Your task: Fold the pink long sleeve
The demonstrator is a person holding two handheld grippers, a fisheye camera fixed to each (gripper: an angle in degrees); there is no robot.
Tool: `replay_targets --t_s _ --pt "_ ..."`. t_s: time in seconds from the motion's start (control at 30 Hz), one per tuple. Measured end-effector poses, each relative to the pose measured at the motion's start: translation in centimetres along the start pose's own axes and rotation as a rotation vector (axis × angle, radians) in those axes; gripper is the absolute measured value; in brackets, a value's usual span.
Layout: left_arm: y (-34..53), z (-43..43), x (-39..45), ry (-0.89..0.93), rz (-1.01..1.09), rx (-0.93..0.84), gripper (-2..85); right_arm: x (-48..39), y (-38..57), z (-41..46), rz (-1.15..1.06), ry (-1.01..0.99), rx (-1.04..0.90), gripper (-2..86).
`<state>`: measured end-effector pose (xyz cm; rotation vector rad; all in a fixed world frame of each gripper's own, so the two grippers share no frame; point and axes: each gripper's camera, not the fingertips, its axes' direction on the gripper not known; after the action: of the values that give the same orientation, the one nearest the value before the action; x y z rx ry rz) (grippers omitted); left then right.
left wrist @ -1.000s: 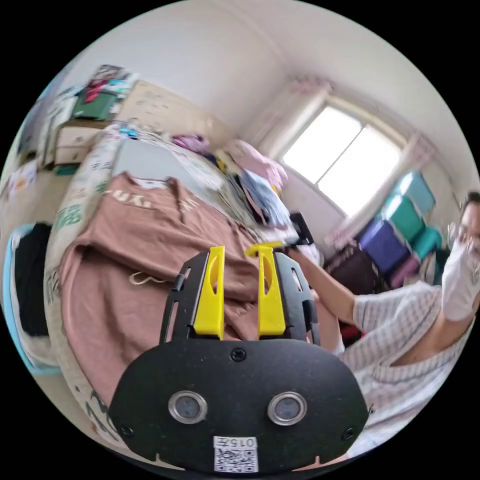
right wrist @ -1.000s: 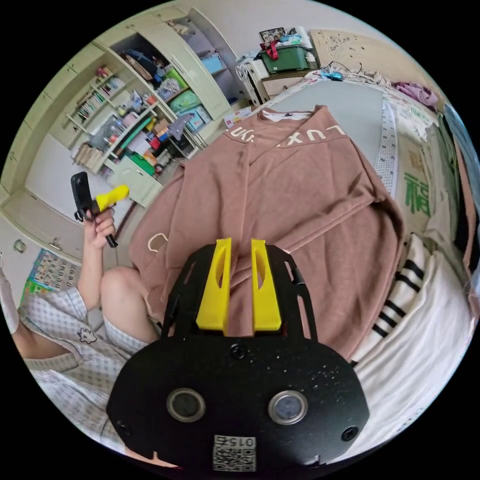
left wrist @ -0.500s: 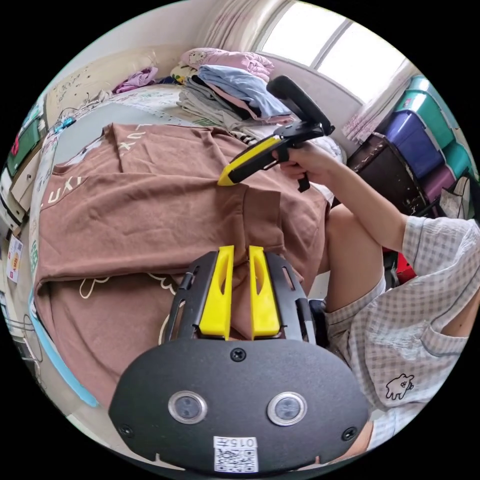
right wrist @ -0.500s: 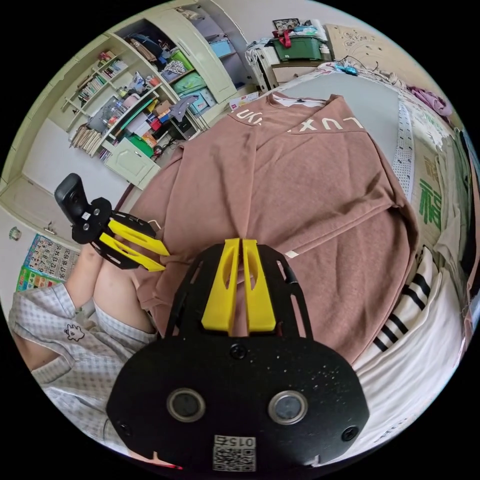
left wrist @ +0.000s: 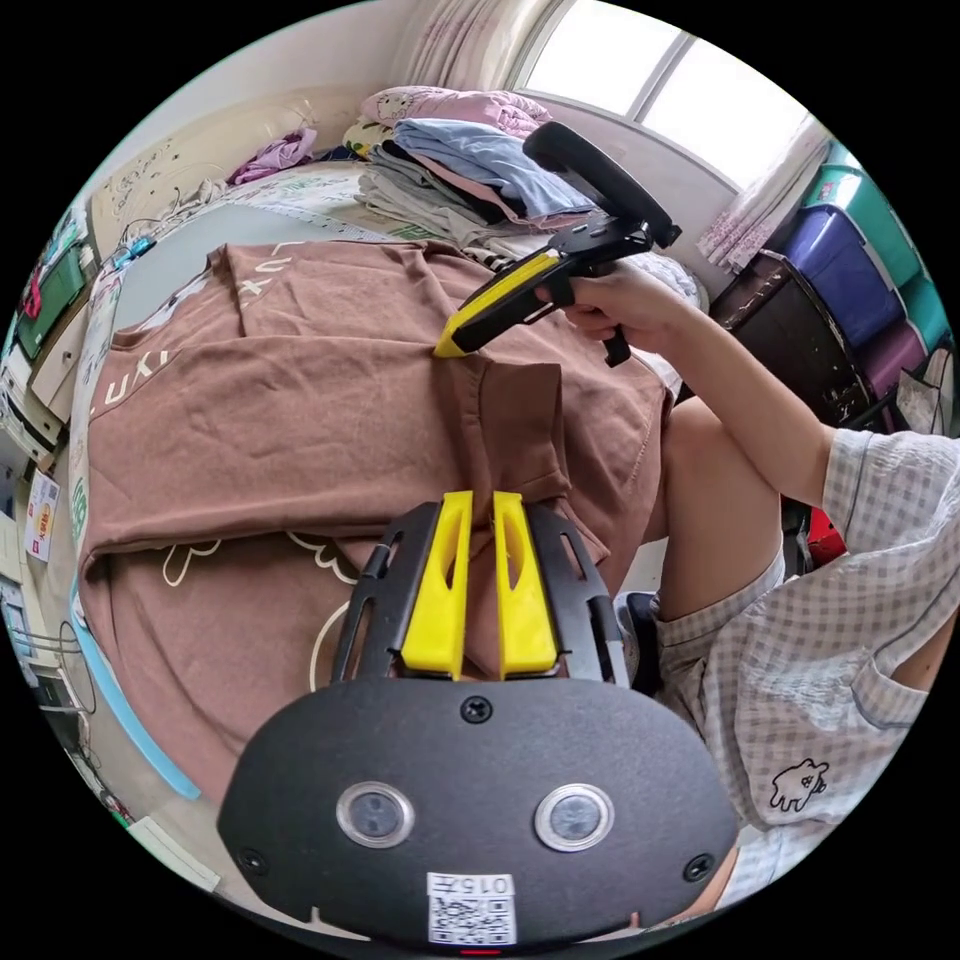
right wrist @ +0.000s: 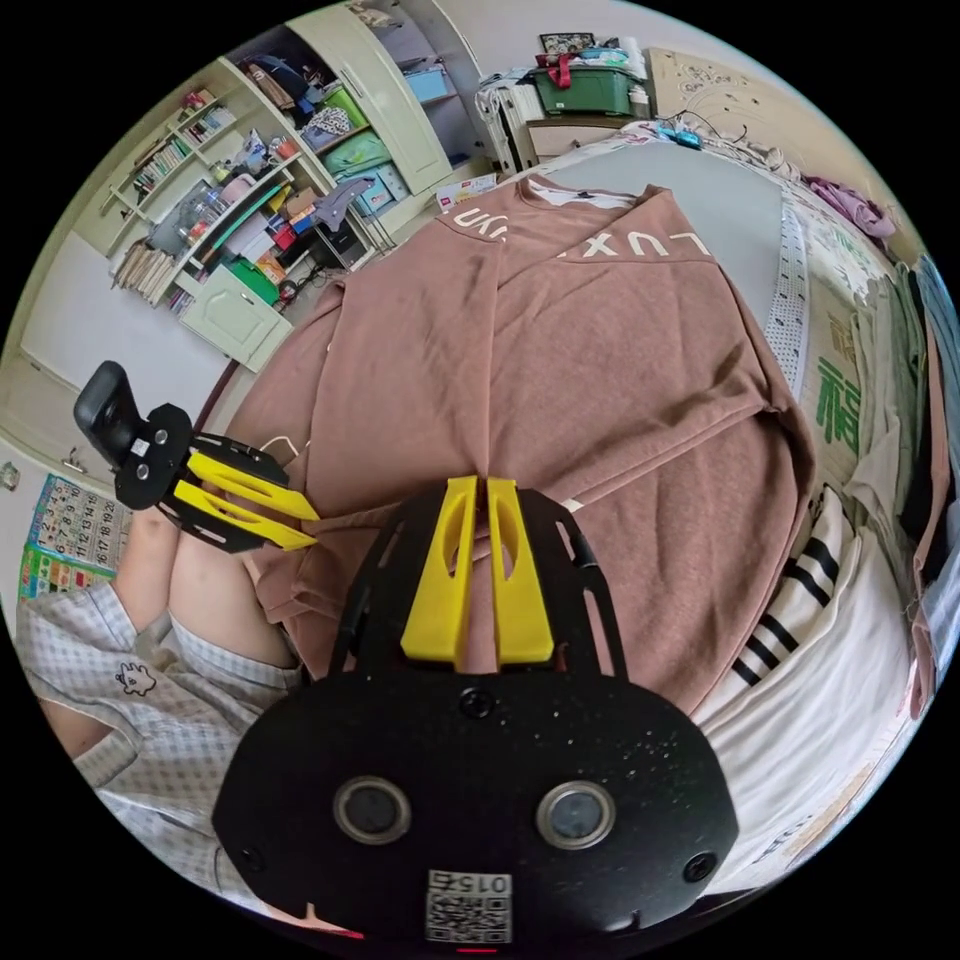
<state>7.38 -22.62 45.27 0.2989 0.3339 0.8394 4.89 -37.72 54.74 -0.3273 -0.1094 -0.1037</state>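
Here, a dusty-pink cotton long-sleeve top [right wrist: 600, 370] lies spread on a bed, its near hem pinched in the nearly closed yellow jaws of the left gripper [left wrist: 478, 505] and right gripper [right wrist: 478, 490]; uneven lifting could drag the folded sleeves askew.

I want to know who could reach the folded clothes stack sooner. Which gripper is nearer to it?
Right. The right gripper sits on the pink long sleeve on the side toward the folded clothes stack; the left gripper holds the hem farther away.

One pink long sleeve [right wrist: 600, 370], two grippers, and one stack of folded clothes [left wrist: 470, 190].
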Motion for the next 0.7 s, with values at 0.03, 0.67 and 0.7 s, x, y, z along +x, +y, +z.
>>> replay_targets --t_s 0.03,0.67,0.7 --pt "0.0 -0.2 -0.4 0.020 -0.016 0.003 4.8 0.3 0.1 -0.6 0.020 -0.018 0.018 4.4" --pt "-0.9 0.4 -2.7 0.060 -0.010 0.027 0.0 -2.2 0.6 -0.5 -0.091 0.021 -0.095 0.2" --pt "-0.9 0.6 -2.7 0.058 -0.012 0.026 0.0 -2.3 0.5 -0.4 -0.096 0.030 -0.100 0.3"
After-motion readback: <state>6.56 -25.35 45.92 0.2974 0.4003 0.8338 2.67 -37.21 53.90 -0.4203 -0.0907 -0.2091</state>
